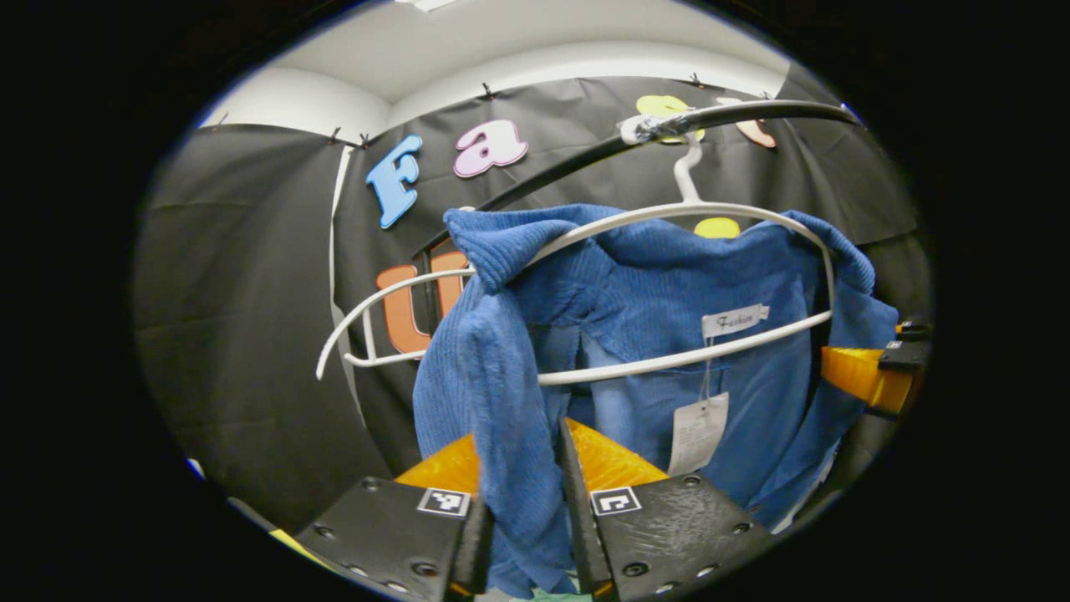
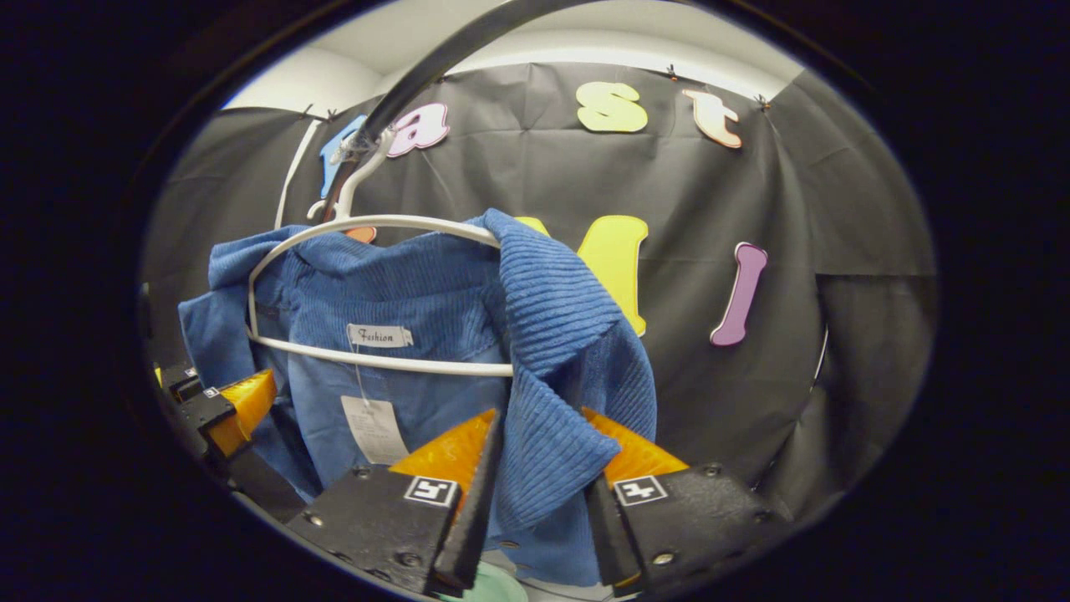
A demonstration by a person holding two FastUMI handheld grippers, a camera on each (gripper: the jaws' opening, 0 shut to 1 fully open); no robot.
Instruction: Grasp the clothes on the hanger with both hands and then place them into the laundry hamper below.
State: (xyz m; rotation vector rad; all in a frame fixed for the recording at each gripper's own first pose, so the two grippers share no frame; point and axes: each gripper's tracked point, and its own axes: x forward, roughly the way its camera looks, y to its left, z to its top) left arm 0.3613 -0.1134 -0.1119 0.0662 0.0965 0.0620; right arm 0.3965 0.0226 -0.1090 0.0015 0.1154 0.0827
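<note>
Left gripper view: left tool [image 1: 525, 510], fingers pinching a hanging fold of the blue ribbed knit garment [image 1: 644, 301] at one shoulder end; cloth runs down between both fingers, which press it from either side. The garment is draped over a white plastic hanger [image 1: 585, 372], long axis running side to side across the view, hook caught on a dark curved rail [image 1: 736, 113] above. A white neck label and paper swing tag [image 1: 698, 433] hang at the centre. The other tool shows at the far edge of the garment, beside its opposite shoulder. Right gripper view: right tool [image 2: 542, 493], fingers closed on the garment's other shoulder fold, cloth bunched between them and held on both sides. Hanger bar and label lie off to the side of this tool; the garment sits above and ahead of the fingers. Judgement: each tool holds one end of the hanger's long axis, so the coming move depends on lifting both shoulders clear of the hanger ends together, then lowering. Container: a pale green patch [image 2: 489, 585] lies below the fingers, possibly the hamper; cannot tell its contents.
</note>
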